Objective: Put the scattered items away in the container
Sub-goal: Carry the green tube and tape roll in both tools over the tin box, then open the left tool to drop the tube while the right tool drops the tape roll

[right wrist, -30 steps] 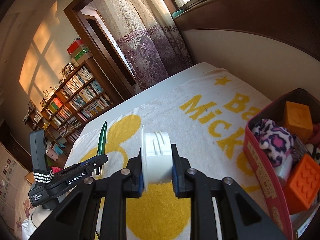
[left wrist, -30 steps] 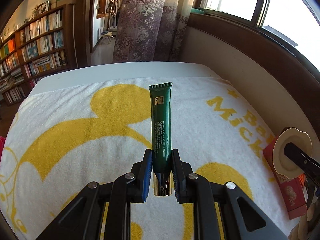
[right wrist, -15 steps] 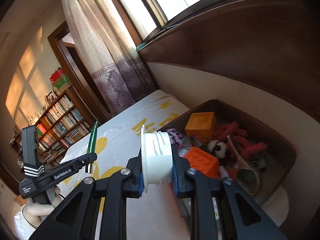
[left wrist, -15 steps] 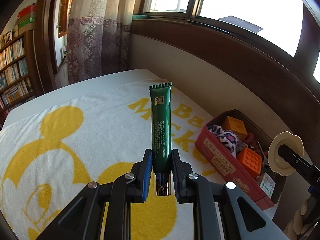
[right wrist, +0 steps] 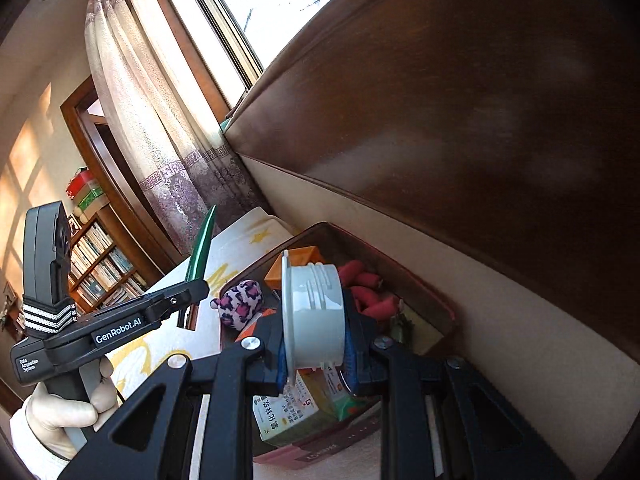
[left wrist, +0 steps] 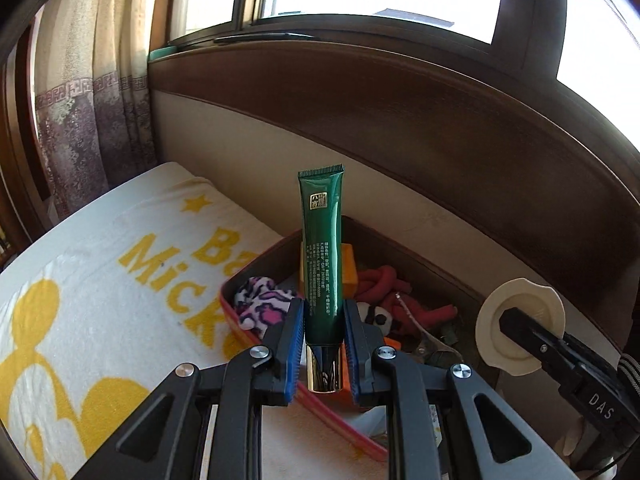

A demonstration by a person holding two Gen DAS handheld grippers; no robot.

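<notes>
My left gripper [left wrist: 323, 344] is shut on a green tube [left wrist: 322, 256] that stands upright between the fingers, above the near side of the red box [left wrist: 256, 338]. My right gripper [right wrist: 316, 354] is shut on a white jar [right wrist: 314, 314] and holds it over the same box [right wrist: 420, 284]. The box holds an orange block [left wrist: 347, 268], a pink spotted plush [left wrist: 262, 304], red foam rollers [left wrist: 384, 284] and a small carton [right wrist: 296, 406]. The jar and right gripper also show at the right of the left wrist view [left wrist: 520, 332]. The left gripper with the tube shows in the right wrist view [right wrist: 188, 292].
The box sits on a white and yellow towel [left wrist: 100, 300] over the bed, close against a brown padded wall panel [left wrist: 440, 128]. Curtains [left wrist: 88, 100] and a window are behind. A bookshelf [right wrist: 100, 264] stands at the far left.
Both grippers have swung right toward the wall and come over the box. The tube and the jar stay held.
</notes>
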